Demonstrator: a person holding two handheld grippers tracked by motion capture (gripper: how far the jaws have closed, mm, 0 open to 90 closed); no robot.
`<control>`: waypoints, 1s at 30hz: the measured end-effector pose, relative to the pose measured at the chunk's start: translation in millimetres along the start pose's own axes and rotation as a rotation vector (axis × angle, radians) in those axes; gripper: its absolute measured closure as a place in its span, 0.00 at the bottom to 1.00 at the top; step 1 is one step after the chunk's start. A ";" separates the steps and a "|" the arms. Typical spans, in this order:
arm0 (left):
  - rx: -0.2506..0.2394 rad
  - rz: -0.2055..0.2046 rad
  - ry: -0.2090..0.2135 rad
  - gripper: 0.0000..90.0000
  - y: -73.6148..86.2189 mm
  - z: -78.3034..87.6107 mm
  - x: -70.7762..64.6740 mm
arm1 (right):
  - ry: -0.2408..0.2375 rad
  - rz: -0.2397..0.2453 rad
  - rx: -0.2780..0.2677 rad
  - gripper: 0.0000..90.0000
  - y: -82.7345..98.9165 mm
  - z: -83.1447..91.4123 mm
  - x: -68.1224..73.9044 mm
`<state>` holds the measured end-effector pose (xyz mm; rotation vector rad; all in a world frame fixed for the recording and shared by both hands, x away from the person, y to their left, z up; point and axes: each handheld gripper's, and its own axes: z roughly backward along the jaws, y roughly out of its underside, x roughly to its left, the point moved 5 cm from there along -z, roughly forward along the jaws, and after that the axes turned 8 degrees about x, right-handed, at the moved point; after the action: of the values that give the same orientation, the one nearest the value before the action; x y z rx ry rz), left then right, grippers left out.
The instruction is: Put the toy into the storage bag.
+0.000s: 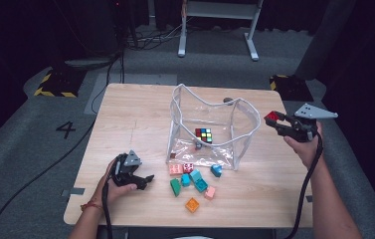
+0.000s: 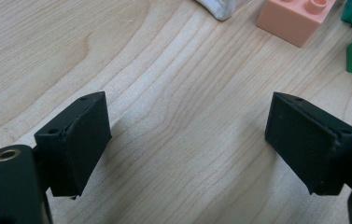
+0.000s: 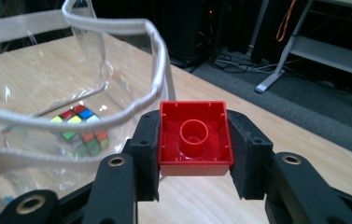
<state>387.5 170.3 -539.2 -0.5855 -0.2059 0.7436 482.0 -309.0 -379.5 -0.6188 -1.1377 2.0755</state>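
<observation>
While the right tool (image 1: pixel 276 119) hangs at the right of the frame in the high view, just beside the rim of the clear plastic bag (image 1: pixel 206 130), we see its jaws closed on a red building brick (image 3: pixel 195 136), hollow underside toward its camera. We judge the brick is lifted level with the rim so it can be dropped in; the bag stands open at the middle of the worktop (image 1: pixel 125 124), its white-edged mouth gaping upward, which suits loading from above. Inside it, on the bottom, lies a colour-puzzle cube (image 1: pixel 204 135).

At the lower left of the high view, the left tool (image 1: pixel 143 180) rests low on the worktop in the person's hand, its jaws spread wide with nothing between them; its own view shows bare wood grain between the two black pads. We take it to be waiting near the loose bricks (image 1: pixel 193 183), which lie scattered just in front of the bag, below the frame's centre: pink, teal, green and orange pieces. A pink brick (image 2: pixel 296 18) sits at the top right of the left gripper view.

The only writing we can read is a "4" (image 1: pixel 66 129) marked on the floor at the left of the high view; we see no brand on the bricks.
</observation>
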 end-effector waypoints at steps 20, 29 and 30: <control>0.000 -0.001 0.002 0.16 -0.1 0.0 0.1 | -0.066 0.068 -0.052 0.66 -69.5 -4.2 12.9; -0.001 -0.003 0.001 0.16 -0.2 -0.1 0.4 | -0.158 0.162 -0.027 0.66 -84.4 -12.8 48.2; 0.001 -0.007 0.003 0.16 -0.2 0.1 0.6 | -0.169 0.170 -0.023 0.66 -85.4 -14.2 50.3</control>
<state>388.0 170.6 -539.0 -0.5846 -0.2048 0.7363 487.3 -230.7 -317.3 -0.5769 -1.2419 2.2979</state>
